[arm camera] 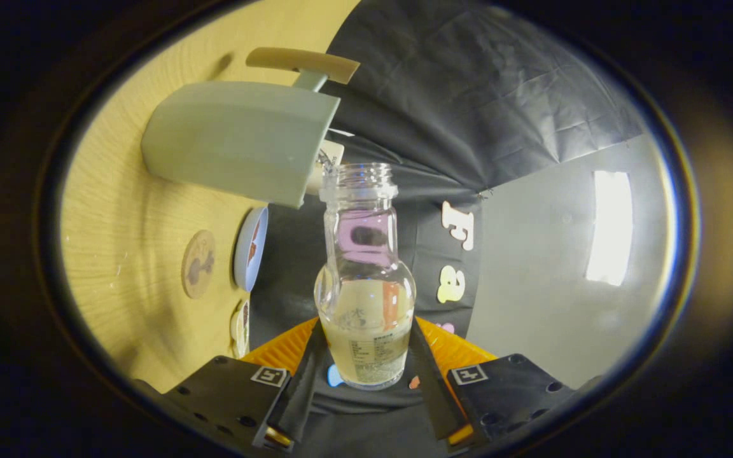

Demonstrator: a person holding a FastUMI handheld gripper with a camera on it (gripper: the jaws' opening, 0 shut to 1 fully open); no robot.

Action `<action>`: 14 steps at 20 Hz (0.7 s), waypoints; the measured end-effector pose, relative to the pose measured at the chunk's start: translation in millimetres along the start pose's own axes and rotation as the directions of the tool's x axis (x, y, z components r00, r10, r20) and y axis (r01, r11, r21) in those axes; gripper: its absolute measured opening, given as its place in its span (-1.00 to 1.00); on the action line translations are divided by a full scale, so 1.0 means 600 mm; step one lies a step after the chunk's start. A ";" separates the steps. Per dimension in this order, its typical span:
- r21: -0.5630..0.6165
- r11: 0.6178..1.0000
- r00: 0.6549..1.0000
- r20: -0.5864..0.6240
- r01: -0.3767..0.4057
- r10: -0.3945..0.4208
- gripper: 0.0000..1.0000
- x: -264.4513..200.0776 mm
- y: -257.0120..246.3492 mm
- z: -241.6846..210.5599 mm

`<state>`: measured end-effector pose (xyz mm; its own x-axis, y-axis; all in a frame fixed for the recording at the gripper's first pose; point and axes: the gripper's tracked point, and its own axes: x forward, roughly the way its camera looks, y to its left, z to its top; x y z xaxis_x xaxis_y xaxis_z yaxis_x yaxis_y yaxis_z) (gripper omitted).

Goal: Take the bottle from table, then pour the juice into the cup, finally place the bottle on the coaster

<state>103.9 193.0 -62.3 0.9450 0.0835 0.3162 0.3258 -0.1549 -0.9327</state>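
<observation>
Pouring step, seen along the gripper (364,356). The gripper's two fingers pinch the lower body of a clear glass juice bottle (365,280), one finger pressing on each side, so the bottle sits between them with its open mouth pointing forward. The whole scene appears rolled on its side, which suggests the bottle is tipped well over for the pour. Its mouth lies just beside the rim of a pale green cup (239,137), a mug with a tan handle (303,62), standing on the wooden desk (125,210); a thin stream appears to pass from mouth to rim, though it is too small to confirm. Pale juice remains in the bottle's belly, so the pour is judged unfinished. A round coaster (198,264) lies on the desk beyond the cup's base, beside a blue-rimmed plate (251,248). To do this step well, the mouth should stay over the cup's opening, not its outer wall, with the tilt raised slowly so the stream stays narrow. The grip must hold firm, since smooth glass may slip as the weight shifts.
</observation>
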 end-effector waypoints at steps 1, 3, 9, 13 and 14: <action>-0.005 1.000 1.000 0.002 0.002 -0.002 0.55 -0.002 -0.001 0.003; -0.002 1.000 1.000 0.000 -0.001 0.001 0.55 -0.002 0.000 0.002; 0.015 1.000 1.000 -0.002 -0.017 0.017 0.56 0.001 0.007 -0.004; 0.064 0.997 0.999 -0.011 -0.048 0.049 0.56 0.000 0.022 -0.005; 0.094 0.993 0.998 -0.017 -0.065 0.067 0.56 -0.004 0.029 -0.008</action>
<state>107.5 185.6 -78.6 0.9650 0.0559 0.2561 0.2595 -0.0669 -0.9634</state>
